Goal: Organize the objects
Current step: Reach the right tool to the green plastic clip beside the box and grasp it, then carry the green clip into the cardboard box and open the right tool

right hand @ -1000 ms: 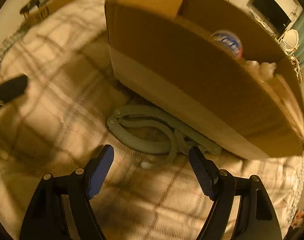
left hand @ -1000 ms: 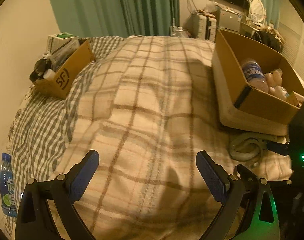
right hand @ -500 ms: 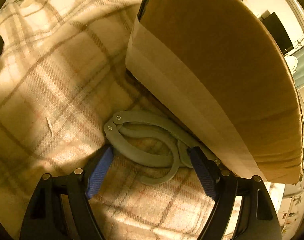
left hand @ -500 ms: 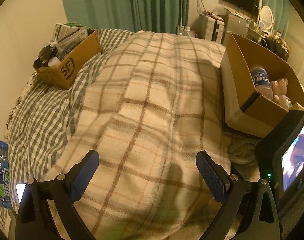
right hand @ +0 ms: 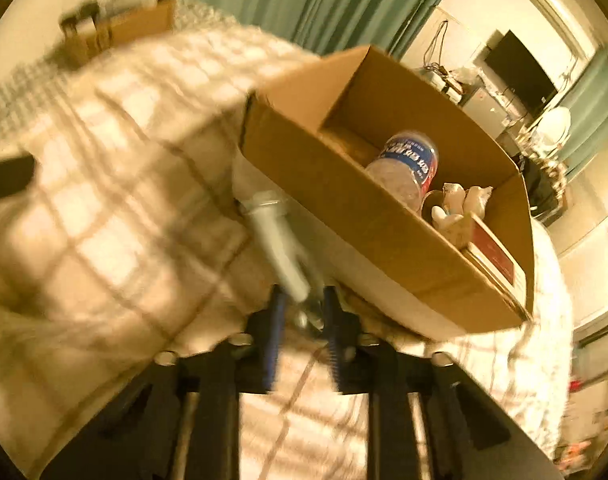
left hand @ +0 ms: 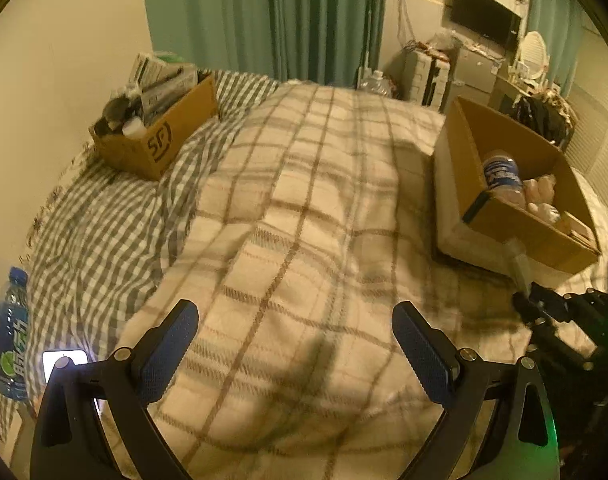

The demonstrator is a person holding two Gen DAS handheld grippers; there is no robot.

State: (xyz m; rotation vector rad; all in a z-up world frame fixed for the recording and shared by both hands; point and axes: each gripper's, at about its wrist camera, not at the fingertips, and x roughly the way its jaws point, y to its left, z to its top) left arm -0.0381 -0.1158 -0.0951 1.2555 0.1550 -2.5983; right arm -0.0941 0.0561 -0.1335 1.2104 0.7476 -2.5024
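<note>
My right gripper [right hand: 302, 312] is shut on the grey hand-grip tool [right hand: 274, 240] and holds it lifted beside the near wall of the big cardboard box [right hand: 343, 196]. The tool also shows in the left wrist view [left hand: 519, 264], at the tip of the right gripper [left hand: 531, 304]. The box [left hand: 515, 232] holds a plastic bottle [right hand: 407, 172], soft toys [right hand: 459, 204] and a red book [right hand: 495, 256]. My left gripper [left hand: 296, 340] is open and empty above the plaid blanket [left hand: 304, 220].
A smaller cardboard box [left hand: 156, 136] full of items stands at the far left of the bed on the checked sheet [left hand: 96, 236]. A blue bottle [left hand: 10, 332] stands at the left edge, next to a lit phone [left hand: 64, 360]. Curtains and furniture stand behind.
My right gripper closed on the grey hand-grip tool and lifted it off the blanket up toward the big box. My left gripper rose and stayed open.
</note>
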